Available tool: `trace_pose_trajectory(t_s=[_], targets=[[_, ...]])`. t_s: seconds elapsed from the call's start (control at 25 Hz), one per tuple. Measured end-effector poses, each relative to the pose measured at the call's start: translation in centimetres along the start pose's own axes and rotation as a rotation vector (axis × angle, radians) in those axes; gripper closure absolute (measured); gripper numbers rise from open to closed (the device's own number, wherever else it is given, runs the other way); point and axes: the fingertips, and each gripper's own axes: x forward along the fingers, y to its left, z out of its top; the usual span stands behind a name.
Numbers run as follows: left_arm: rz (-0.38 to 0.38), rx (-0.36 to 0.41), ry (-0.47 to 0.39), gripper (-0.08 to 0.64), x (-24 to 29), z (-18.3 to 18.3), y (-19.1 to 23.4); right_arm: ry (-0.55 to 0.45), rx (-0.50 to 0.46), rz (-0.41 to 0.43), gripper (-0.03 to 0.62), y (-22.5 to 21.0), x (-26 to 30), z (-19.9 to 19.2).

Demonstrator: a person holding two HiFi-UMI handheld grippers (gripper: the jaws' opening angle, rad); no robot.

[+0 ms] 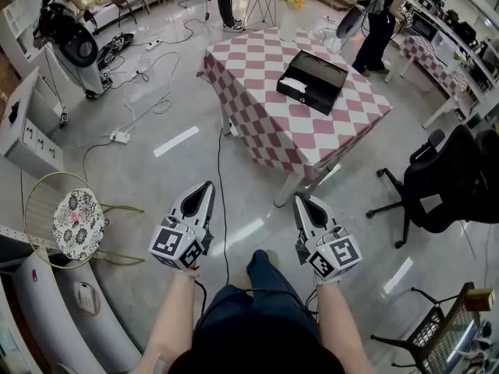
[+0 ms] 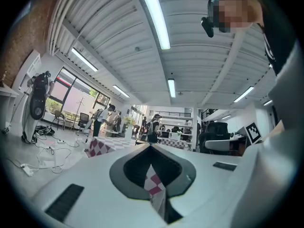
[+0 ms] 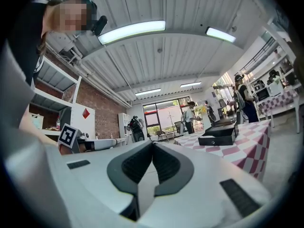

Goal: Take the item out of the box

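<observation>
A black box (image 1: 313, 80) lies open on a table with a red-and-white checked cloth (image 1: 312, 135), several steps ahead of me. A white item (image 1: 294, 84) lies inside its left end. My left gripper (image 1: 207, 186) and right gripper (image 1: 299, 199) are held side by side over the floor, well short of the table, both pointing toward it. Both are shut with nothing in them. In the right gripper view the box (image 3: 218, 136) shows on the table (image 3: 240, 151) to the right of the closed jaws (image 3: 153, 143). In the left gripper view, checked cloth (image 2: 101, 147) shows beyond the tip of the left gripper (image 2: 151, 147).
Cables and a power strip (image 1: 119, 136) trail over the floor at left. A round patterned seat (image 1: 78, 223) stands near my left side. A black office chair (image 1: 448, 181) is right of the table, and a wire basket (image 1: 448, 329) is at bottom right. A person (image 1: 378, 22) stands behind the table.
</observation>
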Motion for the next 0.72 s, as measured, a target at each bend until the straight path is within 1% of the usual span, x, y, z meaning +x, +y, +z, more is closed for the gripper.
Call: trace_pose_trajectory(t_s=[0.32,0.6,0.72], targets=[[0.001,-0.003,-0.003,0.56,2.6,-0.2,1.9,0.0,0.0,-0.003,0.586,-2.1,2.8,-0.1],[-0.009,0.01,0.001,0.558,6.4,0.4,4.1,-0.002,0.0,0.003,0.586,-4.4,6.6,0.1],[-0.018,0.011,0.011,0.558,8.1,0.2,4.9,0.004,0.001,0.0,0.586,-5.7,8.0,-0.1]])
